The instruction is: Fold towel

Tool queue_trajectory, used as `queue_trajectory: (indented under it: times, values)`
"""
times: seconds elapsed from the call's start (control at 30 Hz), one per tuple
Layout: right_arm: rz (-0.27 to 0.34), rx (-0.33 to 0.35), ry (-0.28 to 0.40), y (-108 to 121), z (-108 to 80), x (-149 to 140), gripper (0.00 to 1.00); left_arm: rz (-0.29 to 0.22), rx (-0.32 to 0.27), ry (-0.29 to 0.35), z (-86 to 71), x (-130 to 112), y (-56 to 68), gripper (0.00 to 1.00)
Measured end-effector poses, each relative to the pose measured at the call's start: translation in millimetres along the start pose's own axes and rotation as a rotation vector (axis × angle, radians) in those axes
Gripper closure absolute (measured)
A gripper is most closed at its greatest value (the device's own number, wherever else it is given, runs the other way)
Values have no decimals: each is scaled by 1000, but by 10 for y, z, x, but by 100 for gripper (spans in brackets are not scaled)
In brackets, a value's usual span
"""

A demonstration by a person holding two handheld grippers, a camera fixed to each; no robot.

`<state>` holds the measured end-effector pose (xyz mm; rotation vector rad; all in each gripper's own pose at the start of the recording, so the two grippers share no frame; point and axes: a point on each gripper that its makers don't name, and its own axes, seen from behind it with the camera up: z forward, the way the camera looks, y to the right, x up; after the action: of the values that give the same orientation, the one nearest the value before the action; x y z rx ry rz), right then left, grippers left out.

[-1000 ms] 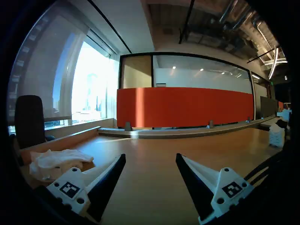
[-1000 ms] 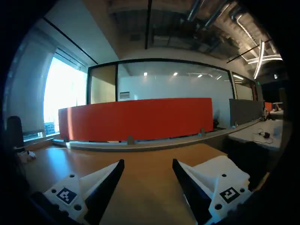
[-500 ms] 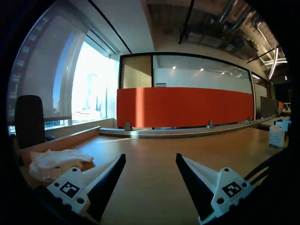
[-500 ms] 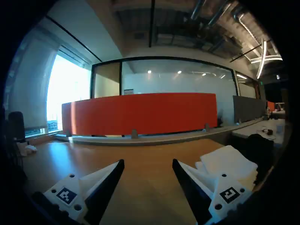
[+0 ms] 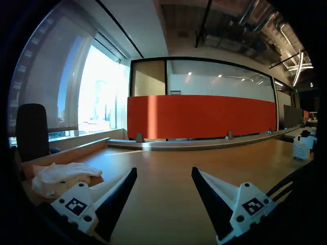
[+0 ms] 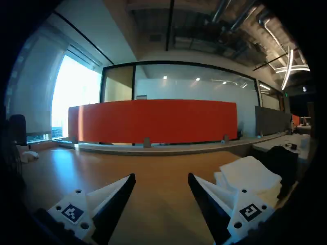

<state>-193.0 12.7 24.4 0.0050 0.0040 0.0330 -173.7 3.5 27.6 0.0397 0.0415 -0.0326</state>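
Observation:
A crumpled white towel (image 5: 61, 173) lies in a shallow wooden tray at the left of the left gripper view, just beyond my left gripper's left finger. My left gripper (image 5: 164, 174) hovers open over the wooden table with nothing between its fingers. In the right gripper view a stack of folded white towels (image 6: 250, 175) sits on the table at the right, behind the right finger. My right gripper (image 6: 161, 181) is open and empty too. The same stack of folded towels (image 5: 301, 149) appears small at the far right of the left gripper view.
The long wooden table (image 5: 171, 163) stretches ahead to a low rail and an orange partition (image 5: 200, 116). A dark chair (image 5: 32, 130) stands by the bright window at the left. A black bag (image 6: 282, 163) sits beyond the folded stack.
The right gripper view has swung right and slightly down, bringing the folded stack into fuller view. The left gripper has stayed still. Both stay open.

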Motion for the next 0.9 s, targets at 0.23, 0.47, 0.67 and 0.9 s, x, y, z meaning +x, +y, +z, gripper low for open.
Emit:
queue_trajectory:
  times: [0.23,0.47,0.67,0.9]
  values:
    - [-9,3,7,-57,-20,30,1,0,0,0,0,1,0,1]
    - [-11,4,9,-88,-36,54,1,0,0,0,0,0,-2,1]
    - [-10,5,10,-82,-43,52,0,0,0,0,3,-3,-4,1]
    - [-10,5,9,-83,-45,54,1,0,0,0,5,0,-7,1]
